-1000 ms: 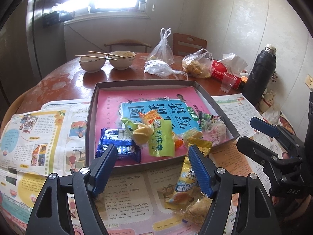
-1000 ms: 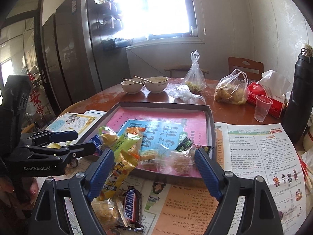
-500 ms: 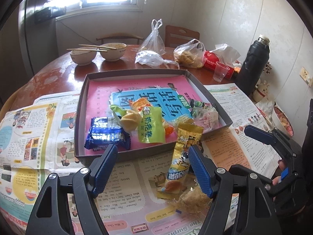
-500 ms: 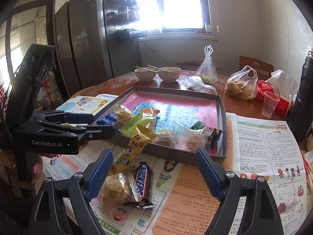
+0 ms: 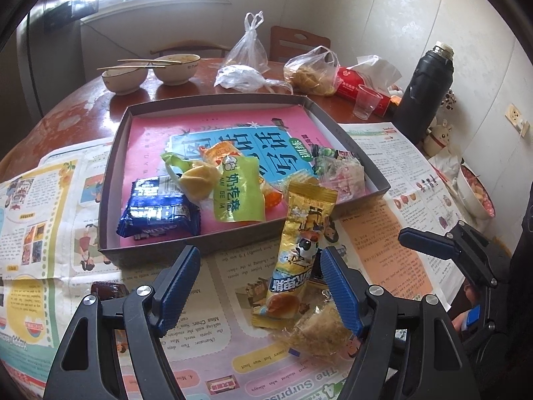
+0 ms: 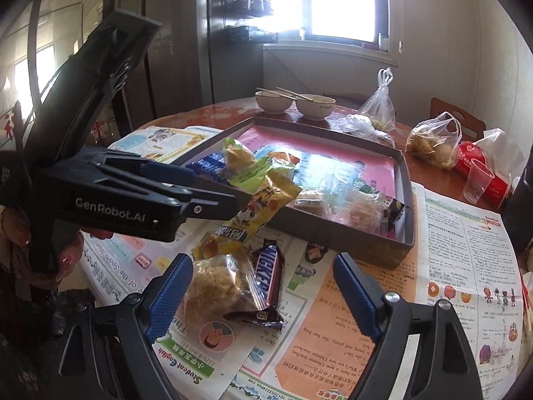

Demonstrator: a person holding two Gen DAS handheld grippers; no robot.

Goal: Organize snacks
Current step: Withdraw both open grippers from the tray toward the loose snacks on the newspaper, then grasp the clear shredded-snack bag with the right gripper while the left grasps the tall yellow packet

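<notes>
A grey box with a pink lining holds a blue packet, a green packet and other sweets. A long yellow snack packet leans over the box's front rim onto the newspaper. My left gripper is open just above the paper, its right finger beside that packet. A clear-wrapped crumbly cake and a Snickers bar lie between the wide-open fingers of my right gripper. Neither gripper holds anything. The left gripper also shows in the right wrist view, over the yellow packet.
Newspapers cover the round wooden table around the box. At the back stand two bowls with chopsticks, plastic bags, a red tissue pack, a plastic cup and a black flask. A small brown sweet lies at front left.
Both grippers have dipped toward the loose snacks on the newspaper. The right one has shifted left and rolled, so the cake and the Snickers bar now sit between its fingers.
</notes>
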